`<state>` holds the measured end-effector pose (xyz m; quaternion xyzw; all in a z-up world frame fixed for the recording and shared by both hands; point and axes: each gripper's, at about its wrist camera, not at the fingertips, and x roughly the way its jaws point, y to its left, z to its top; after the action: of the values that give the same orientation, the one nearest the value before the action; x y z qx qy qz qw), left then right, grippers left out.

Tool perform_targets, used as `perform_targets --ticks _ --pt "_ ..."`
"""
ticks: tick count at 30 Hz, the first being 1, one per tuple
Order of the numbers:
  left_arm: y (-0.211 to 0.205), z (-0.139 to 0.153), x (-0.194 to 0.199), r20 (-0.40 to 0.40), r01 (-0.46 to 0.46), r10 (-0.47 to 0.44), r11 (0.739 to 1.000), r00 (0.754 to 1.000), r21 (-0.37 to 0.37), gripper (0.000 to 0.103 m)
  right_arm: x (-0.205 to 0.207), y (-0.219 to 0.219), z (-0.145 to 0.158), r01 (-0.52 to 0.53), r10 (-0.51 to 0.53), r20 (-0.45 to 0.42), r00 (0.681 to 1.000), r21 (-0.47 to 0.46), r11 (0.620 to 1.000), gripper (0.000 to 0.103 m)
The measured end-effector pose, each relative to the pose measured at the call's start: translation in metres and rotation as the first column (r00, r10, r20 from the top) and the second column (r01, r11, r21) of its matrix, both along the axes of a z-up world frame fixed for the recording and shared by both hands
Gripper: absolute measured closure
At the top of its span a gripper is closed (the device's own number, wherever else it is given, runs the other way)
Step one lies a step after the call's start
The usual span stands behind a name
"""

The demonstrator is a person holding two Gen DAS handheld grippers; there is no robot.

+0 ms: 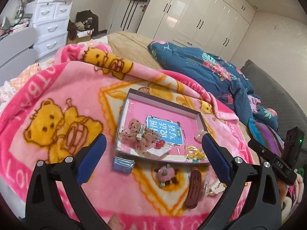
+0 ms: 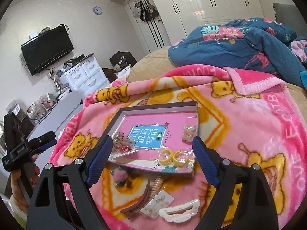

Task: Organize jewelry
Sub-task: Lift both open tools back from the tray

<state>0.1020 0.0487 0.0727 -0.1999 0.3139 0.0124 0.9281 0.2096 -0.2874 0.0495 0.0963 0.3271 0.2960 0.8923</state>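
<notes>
Pink fleece blanket [image 2: 249,126] covered the bed and carried the shallow tray [image 2: 153,108], which already held a beaded bow [image 1: 138,134], yellow rings [image 2: 173,158] and clear beads [image 2: 189,132], while a brown clip [image 2: 138,201], a white clip [image 2: 180,211], an earring card [image 2: 158,203] and a pink pompom [image 2: 120,174] lay loose just before its near wall. Such soft, uneven pile could probably let a thin piece sink, snag or slip as fingers closed. Both the left claw [image 1: 153,159] and right claw [image 2: 152,161] hovered spread wide and empty, tilted down over the tray's near edge.
</notes>
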Motion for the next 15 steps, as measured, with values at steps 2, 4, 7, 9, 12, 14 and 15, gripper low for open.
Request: perform_targets --ticks 2,4,7,9,12,14,15 --pt "0.000 0.003 -0.004 0.006 -0.002 0.002 1.000 1.000 0.003 0.010 -0.005 0.000 0.003 -0.010 0.010 0.003 1.000 0.000 1.000 0.018" --pt "-0.001 0.006 -0.008 0.013 0.001 -0.001 1.000 1.000 0.003 0.010 -0.009 0.001 0.005 -0.017 0.017 0.007 1.000 -0.001 1.000 0.018" --pt "-0.002 0.010 -0.015 0.021 0.002 -0.002 1.000 1.000 0.012 0.010 -0.018 0.001 0.008 -0.030 0.030 0.014 0.999 -0.002 1.000 0.018" --pt "-0.003 0.012 -0.020 0.027 0.003 -0.003 1.000 1.000 0.014 0.010 -0.024 0.001 0.009 -0.043 0.042 0.020 0.999 0.001 0.999 0.017" --pt "-0.005 0.014 -0.026 0.027 0.010 -0.011 1.000 1.000 0.023 0.010 -0.033 0.001 0.012 -0.058 0.058 0.030 0.998 -0.002 0.998 0.016" --pt "-0.007 0.014 -0.029 0.025 0.016 -0.017 0.999 1.000 0.028 0.010 -0.037 0.002 0.012 -0.067 0.068 0.034 0.997 -0.007 0.998 0.016" --pt "-0.008 0.014 -0.031 0.023 0.021 -0.022 0.999 0.999 0.032 0.010 -0.040 0.002 0.011 -0.072 0.073 0.034 0.997 -0.012 0.997 0.016"
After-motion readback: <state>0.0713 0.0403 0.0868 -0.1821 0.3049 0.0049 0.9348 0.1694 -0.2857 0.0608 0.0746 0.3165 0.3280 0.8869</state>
